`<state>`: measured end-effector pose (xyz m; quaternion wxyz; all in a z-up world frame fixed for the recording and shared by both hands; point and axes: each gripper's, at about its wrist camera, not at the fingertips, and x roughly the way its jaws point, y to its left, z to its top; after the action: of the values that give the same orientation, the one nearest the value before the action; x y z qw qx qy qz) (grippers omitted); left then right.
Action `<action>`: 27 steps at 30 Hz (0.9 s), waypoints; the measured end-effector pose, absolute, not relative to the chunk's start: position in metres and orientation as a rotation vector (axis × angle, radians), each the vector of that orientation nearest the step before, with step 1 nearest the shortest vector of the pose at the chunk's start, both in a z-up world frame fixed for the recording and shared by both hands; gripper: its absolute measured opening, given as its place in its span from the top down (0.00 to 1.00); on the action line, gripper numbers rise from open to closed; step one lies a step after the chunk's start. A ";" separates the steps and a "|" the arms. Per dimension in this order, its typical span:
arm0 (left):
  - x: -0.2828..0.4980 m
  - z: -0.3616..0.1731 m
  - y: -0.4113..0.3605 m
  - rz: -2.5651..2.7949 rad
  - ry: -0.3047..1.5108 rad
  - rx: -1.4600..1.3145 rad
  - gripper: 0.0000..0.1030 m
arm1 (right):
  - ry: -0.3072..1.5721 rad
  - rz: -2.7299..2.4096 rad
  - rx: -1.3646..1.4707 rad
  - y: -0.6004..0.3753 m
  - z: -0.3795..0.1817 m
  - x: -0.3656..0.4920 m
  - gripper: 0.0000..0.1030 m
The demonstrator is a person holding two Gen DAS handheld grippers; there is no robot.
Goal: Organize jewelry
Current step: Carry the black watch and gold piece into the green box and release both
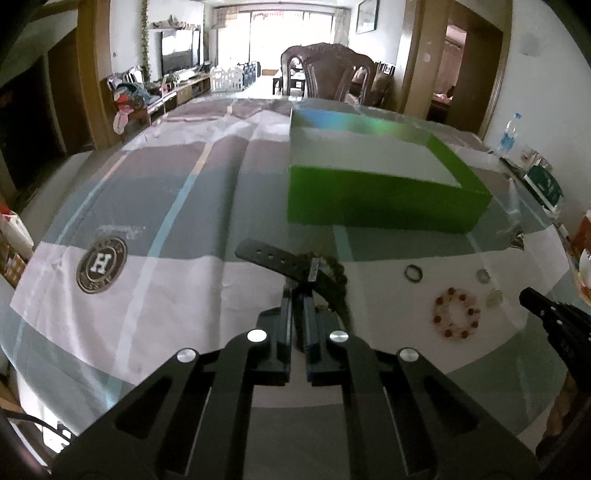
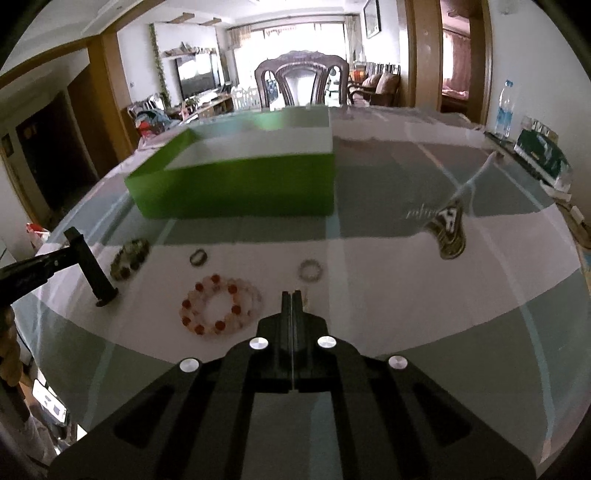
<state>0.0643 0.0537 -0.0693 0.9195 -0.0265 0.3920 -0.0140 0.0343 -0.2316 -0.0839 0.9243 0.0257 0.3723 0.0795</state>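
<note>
Left wrist view: my left gripper (image 1: 300, 291) clamps a black watch strap (image 1: 275, 258) short of the green box (image 1: 384, 201); right gripper (image 2: 291, 295) pinched together, nearer than the box, hold unclear.

Daylight poured in from the big windows (image 1: 280, 33) at the far end of the room, blown out to near white in both views. The tabletop (image 1: 155, 295) was evenly and softly lit, with only a faint shadow along the near wall of the green box (image 2: 236, 192). Colours looked washed and slightly hazy. Fisheye bending curved the door frames and the tabletop's edges, and the corners fell to black. The box's edges were smeared with motion blur, and the small beaded pieces looked soft.
</note>
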 end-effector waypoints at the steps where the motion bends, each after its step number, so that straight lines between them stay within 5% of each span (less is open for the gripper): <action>1: 0.063 -0.067 0.054 -0.026 0.800 -0.055 0.95 | 0.759 0.161 0.054 -0.233 -0.082 0.034 0.99; 15: 0.058 -0.060 0.054 -0.040 0.793 -0.052 0.95 | 0.761 0.140 0.079 -0.246 -0.081 0.034 0.99; 17: 0.058 -0.062 0.053 -0.041 0.797 -0.050 0.95 | 0.789 0.144 0.080 -0.243 -0.088 0.042 0.89; 19: 0.059 -0.063 0.051 -0.044 0.801 -0.049 0.95 | 0.813 0.145 0.072 -0.237 -0.098 0.053 0.55; 20: 0.060 -0.064 0.050 -0.046 0.805 -0.046 0.95 | 0.824 0.143 0.062 -0.233 -0.103 0.059 0.53; 23: 0.061 -0.067 0.048 -0.047 0.813 -0.037 0.95 | 0.855 0.153 0.052 -0.225 -0.114 0.070 0.53; 25: 0.062 -0.068 0.048 -0.047 0.816 -0.035 0.95 | 0.886 0.153 0.048 -0.222 -0.120 0.075 0.83; 27: 0.062 -0.068 0.047 -0.048 0.815 -0.034 0.95 | 0.886 0.164 0.055 -0.222 -0.118 0.074 0.86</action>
<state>0.0619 0.0471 -0.0684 0.9176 -0.0166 0.3964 -0.0231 0.0735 -0.2216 -0.1184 0.8999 0.0264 0.4281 0.0791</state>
